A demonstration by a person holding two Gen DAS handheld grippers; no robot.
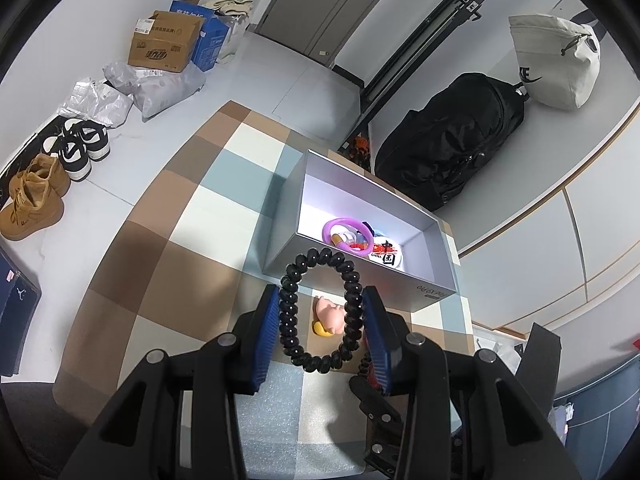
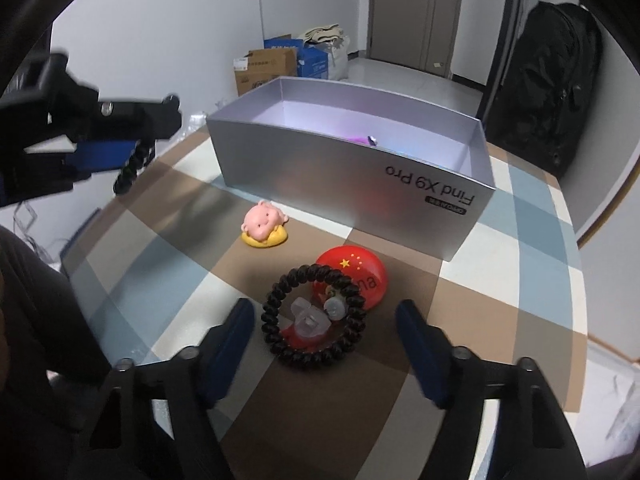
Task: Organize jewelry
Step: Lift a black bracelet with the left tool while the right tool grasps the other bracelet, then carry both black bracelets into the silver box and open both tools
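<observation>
Checked cloth covers the table (image 2: 168,280) I'm working over. My left gripper (image 1: 322,312) is clamped on a black coil bracelet (image 1: 316,312), held up just short of the grey box (image 1: 360,280). The loop is only pinched at its sides, so I judge it could spring out or snag the near wall. My right gripper (image 2: 324,336) stands apart around a second black bracelet (image 2: 314,316) lying on a red badge (image 2: 360,276); closing could catch the badge too. Box contents are partly hidden; the clear bit inside the ring I can't identify
</observation>
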